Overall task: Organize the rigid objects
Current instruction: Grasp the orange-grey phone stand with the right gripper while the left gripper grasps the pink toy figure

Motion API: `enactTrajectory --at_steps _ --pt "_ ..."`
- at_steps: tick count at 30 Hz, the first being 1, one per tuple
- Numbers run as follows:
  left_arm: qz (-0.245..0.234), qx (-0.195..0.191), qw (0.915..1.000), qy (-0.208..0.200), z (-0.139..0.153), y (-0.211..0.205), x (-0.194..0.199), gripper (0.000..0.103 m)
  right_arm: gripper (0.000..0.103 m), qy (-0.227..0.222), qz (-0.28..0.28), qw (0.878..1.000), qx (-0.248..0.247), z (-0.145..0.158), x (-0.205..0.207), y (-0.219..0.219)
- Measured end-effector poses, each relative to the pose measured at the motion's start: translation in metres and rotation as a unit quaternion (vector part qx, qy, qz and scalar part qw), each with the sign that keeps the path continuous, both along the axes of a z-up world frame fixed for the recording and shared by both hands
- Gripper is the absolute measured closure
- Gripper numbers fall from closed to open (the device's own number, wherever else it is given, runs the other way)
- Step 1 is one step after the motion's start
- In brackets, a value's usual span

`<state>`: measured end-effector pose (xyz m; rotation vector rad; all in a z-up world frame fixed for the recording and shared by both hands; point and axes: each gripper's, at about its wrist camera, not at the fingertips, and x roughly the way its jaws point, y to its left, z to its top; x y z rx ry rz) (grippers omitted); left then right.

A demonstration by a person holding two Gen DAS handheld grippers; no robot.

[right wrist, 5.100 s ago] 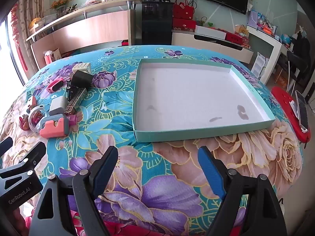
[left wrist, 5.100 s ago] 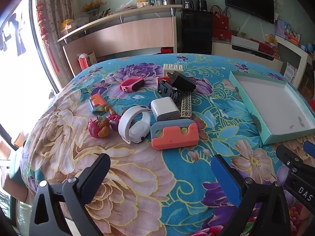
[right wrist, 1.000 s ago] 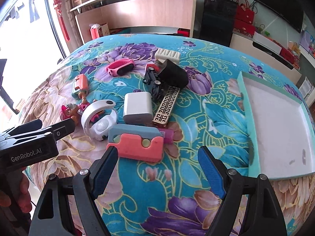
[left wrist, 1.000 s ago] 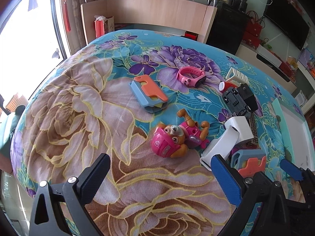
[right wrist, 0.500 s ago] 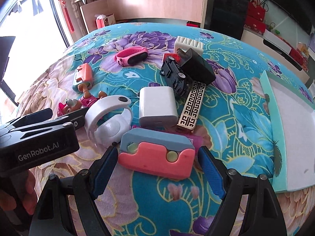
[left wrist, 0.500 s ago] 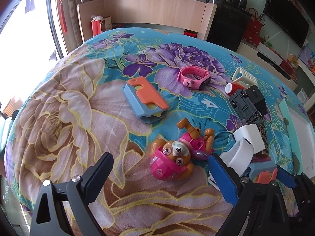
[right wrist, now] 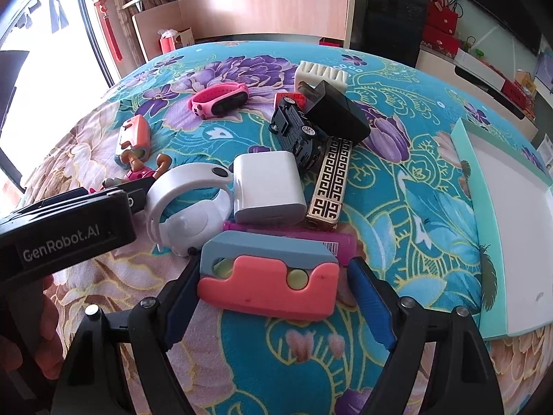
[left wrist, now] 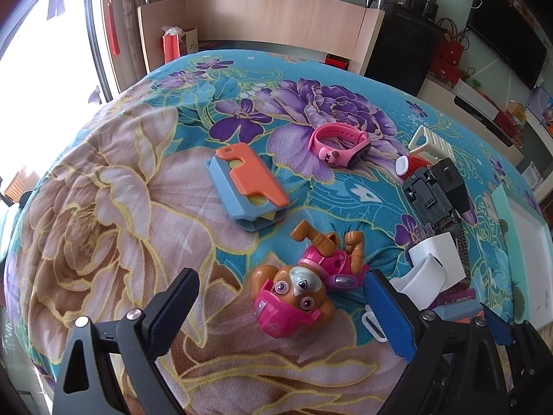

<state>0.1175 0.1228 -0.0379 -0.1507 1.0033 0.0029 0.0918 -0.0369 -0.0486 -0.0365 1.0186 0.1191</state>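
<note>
A pink and brown toy pup (left wrist: 293, 294) lies on the flowered cloth between the fingers of my left gripper (left wrist: 280, 287), close to the blue right pad (left wrist: 387, 314); the jaws stand open and do not touch it. In the right wrist view a grey-blue and coral folding toy (right wrist: 269, 280) lies crosswise between the fingers of my right gripper (right wrist: 273, 269). That gripper is open, with the left pad (right wrist: 179, 297) at the toy's end and a small gap at the right pad. The teal tray (right wrist: 465, 186) lies to the right with nothing in it.
Behind the coral toy lie a pink flat case (right wrist: 311, 238), a white charger (right wrist: 266, 186), a white wristband (right wrist: 186, 204), a gold-patterned bar (right wrist: 328, 186), a black toy car (right wrist: 297, 131) and a black plug (right wrist: 338, 114). An orange and blue folding toy (left wrist: 247, 186) and a pink watch (left wrist: 340, 143) lie farther off.
Both grippers have come down and forward. The pup now sits between the left fingers and the coral toy between the right fingers. The left jaws have narrowed slightly.
</note>
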Motion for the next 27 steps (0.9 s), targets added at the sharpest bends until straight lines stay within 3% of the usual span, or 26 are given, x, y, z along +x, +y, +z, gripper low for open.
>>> enactTrajectory --at_steps 4,13,20,24,27 --pt "0.006 -0.01 0.9999 0.004 -0.002 0.004 0.004 0.006 0.03 -0.004 -0.013 1.0 0.007 0.002 -0.001 -0.007" --pt "0.0 0.003 1.0 -0.004 -0.004 0.006 0.004 0.006 0.03 -0.005 -0.019 1.0 0.025 0.001 -0.003 -0.017" --pt "0.0 0.04 0.9992 -0.005 -0.013 0.004 0.002 0.027 0.03 -0.011 -0.025 0.999 0.025 0.0 -0.009 -0.024" --pt "-0.008 0.043 0.9989 -0.017 -0.011 0.004 0.0 0.05 0.03 -0.014 -0.028 0.999 0.029 0.0 -0.011 -0.026" --pt "-0.011 0.046 0.9986 -0.023 -0.01 0.003 -0.001 0.053 0.03 -0.017 -0.03 0.999 0.031 -0.001 -0.011 -0.026"
